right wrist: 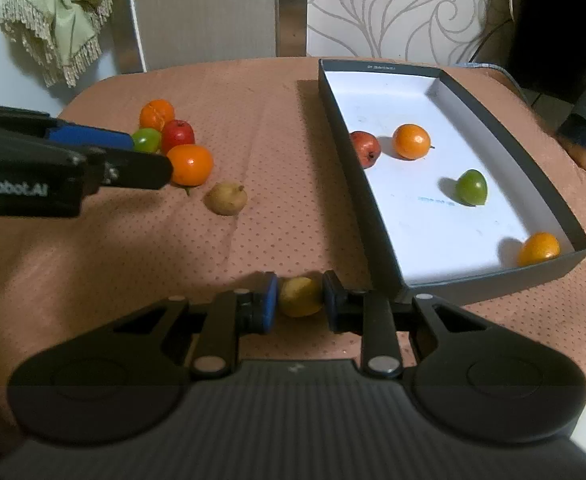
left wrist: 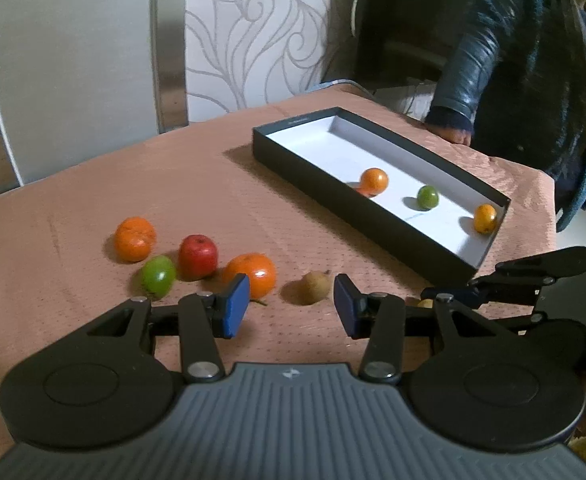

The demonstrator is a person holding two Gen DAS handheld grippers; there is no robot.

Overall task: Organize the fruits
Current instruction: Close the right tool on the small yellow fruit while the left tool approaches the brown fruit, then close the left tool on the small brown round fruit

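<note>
**Right claw has the yellow fruit; lift clean and clear the box wall**

The right gripper (right wrist: pixel 299 298) is clamped on a small yellow fruit (right wrist: pixel 300 297), one blue pad pressing each side, low over the tablecloth (right wrist: pixel 173 248) just beside the near corner of the box (right wrist: pixel 493 284). The grip looks centred, so the job now, as I judge it, is a straight lift before any sideways travel. The box wall stands right next to the claw, and a low sweep would knock it or push the box along the cloth.

Inside the box lie a red fruit (right wrist: pixel 365 148), an orange (right wrist: pixel 411 141), a green fruit (right wrist: pixel 471 187) and a small orange (right wrist: pixel 538 248) in the near corner. The bare white floor between the green fruit and the small orange seems the easiest landing spot. Set the fruit low before letting go; round fruit rolls on that smooth floor.

The left gripper (left wrist: pixel 291 306) hangs with its jaws apart and nothing between them, pointed toward a brown pear (left wrist: pixel 315 287) on the cloth. Beyond it sit a tangerine (left wrist: pixel 251 274), a red apple (left wrist: pixel 197 256), a green apple (left wrist: pixel 158 275) and another tangerine (left wrist: pixel 135 238), clustered together and waiting their turn.

A person's hand (left wrist: pixel 455 133) rests on the far table edge, well away from both claws.
</note>
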